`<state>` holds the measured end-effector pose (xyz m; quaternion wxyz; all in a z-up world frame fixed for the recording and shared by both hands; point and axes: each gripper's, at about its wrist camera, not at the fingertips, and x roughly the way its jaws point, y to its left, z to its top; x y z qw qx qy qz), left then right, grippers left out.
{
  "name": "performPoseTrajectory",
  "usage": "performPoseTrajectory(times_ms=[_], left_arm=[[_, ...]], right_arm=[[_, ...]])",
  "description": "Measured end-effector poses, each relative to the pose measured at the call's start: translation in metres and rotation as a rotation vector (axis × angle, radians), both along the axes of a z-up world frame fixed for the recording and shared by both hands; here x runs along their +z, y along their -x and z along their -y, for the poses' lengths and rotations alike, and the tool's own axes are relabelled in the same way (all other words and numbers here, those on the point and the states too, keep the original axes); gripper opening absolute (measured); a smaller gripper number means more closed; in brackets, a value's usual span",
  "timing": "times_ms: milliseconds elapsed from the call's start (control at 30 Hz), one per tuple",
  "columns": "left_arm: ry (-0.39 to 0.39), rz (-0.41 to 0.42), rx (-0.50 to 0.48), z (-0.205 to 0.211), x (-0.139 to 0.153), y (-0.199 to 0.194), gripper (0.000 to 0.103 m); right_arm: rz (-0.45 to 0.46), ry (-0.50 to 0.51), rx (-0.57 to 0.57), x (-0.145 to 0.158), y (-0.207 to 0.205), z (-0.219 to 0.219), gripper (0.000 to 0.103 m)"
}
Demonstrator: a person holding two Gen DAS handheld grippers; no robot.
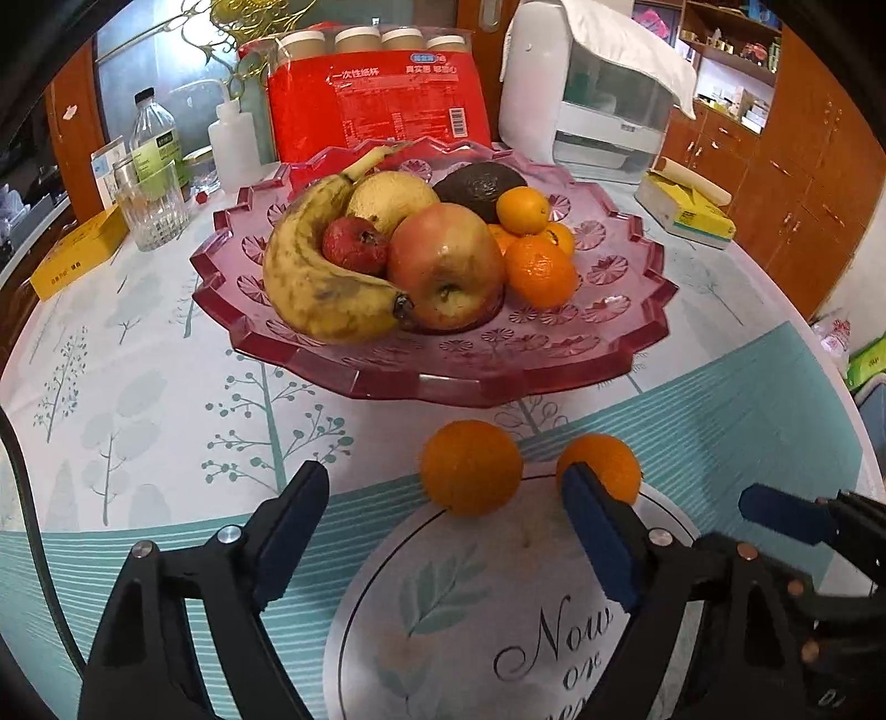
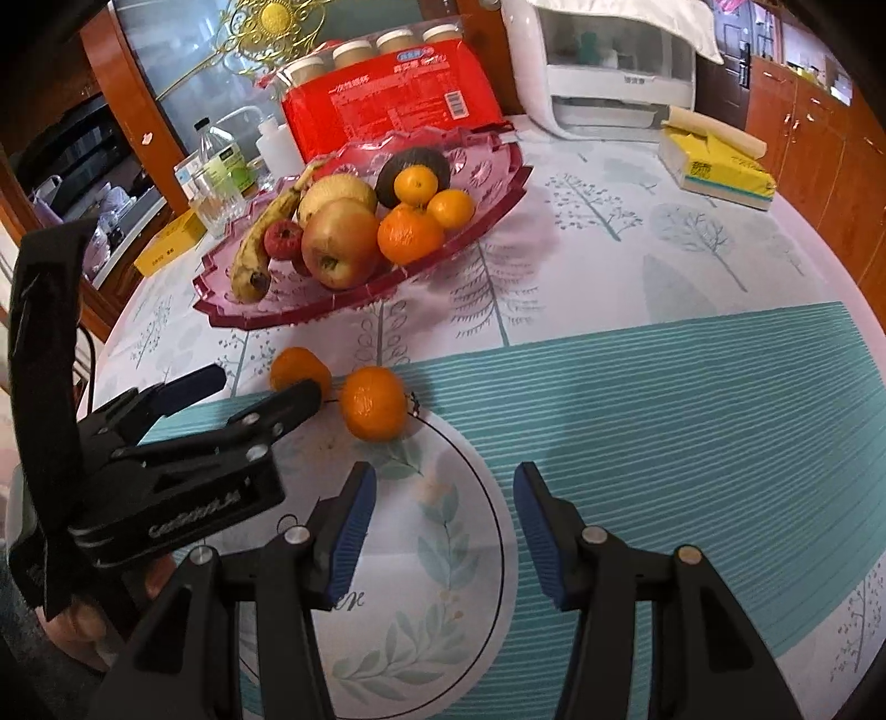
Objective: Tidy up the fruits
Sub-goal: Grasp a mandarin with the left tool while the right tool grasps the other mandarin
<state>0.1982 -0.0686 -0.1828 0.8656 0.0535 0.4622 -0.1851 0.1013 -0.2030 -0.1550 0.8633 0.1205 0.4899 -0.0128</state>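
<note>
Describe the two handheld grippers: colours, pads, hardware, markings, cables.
Both match: black angular frames, blue ribbed finger pads, silver pivot pins. The left gripper shows a black cable at the frame's left edge; its body carries white lettering, unreadable, on the side. The right gripper shows copper-coloured screws in the left wrist view.

A round table (image 2: 692, 354) under a pale cloth printed with trees and teal stripes fills the foreground. Reddish-brown wooden cabinets (image 1: 797, 183) line the right wall, with open shelves (image 1: 725, 39) above them. Behind the table stands a glass-fronted cabinet (image 2: 183, 72) with gold ornament.
</note>
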Motion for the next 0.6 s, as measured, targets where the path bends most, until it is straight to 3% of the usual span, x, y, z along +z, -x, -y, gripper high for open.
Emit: performPoseTrajectory(times_ms=[300, 367, 433, 600], left_arm=[[0.024, -0.033, 0.005, 0.004, -0.010, -0.014, 0.061], [0.038, -0.034, -0.007, 0.005, -0.011, -0.015, 0.054], [0.059, -0.040, -0.030, 0.007, -0.010, -0.015, 0.040], [0.073, -0.039, -0.041, 0.003, -0.009, -0.013, 0.039]], right_arm=[[0.000, -0.011, 0.058, -0.012, -0.017, -0.005, 0.052], [-0.003, -0.016, 0.072, -0.015, -0.021, -0.006, 0.052], [-0.007, -0.020, 0.083, -0.018, -0.025, -0.008, 0.053], [-0.014, -0.024, 0.114, -0.024, -0.033, -0.012, 0.053]])
